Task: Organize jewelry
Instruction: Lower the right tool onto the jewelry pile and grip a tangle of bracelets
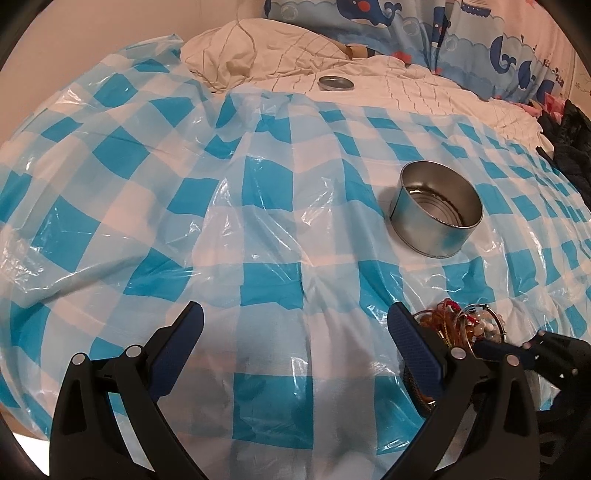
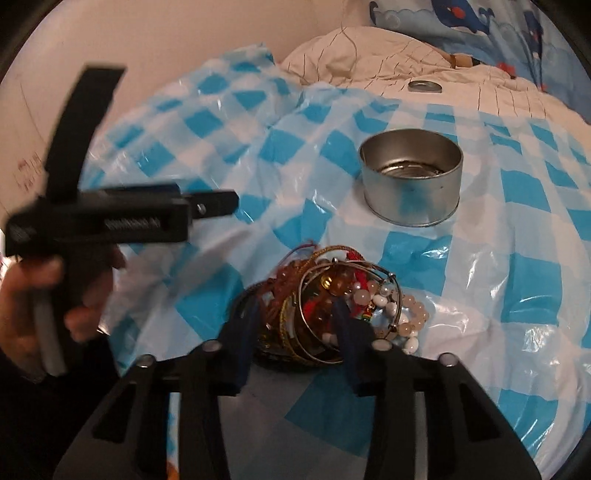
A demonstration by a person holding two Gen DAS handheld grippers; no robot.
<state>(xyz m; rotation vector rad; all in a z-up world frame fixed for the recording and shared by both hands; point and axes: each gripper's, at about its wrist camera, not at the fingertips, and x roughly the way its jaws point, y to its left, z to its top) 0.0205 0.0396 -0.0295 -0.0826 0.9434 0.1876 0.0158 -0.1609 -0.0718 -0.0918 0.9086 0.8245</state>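
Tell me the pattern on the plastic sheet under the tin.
Blue-and-white checks on the plastic sheet; clearest in the left wrist view.

A home bedroom: rumpled quilt (image 1: 424, 92), whale-print bedding (image 1: 480, 33).

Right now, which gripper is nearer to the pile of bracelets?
Right. The right gripper has its fingers down around the pile of bracelets. The left gripper stands open beside the pile, over bare checked sheet.

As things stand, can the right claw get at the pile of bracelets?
Probably yes. The right claw is already at the pile of bracelets, its fingers partly open and reaching into the tangle. Nothing lies in the way; the left claw hangs off to one side, open and empty.
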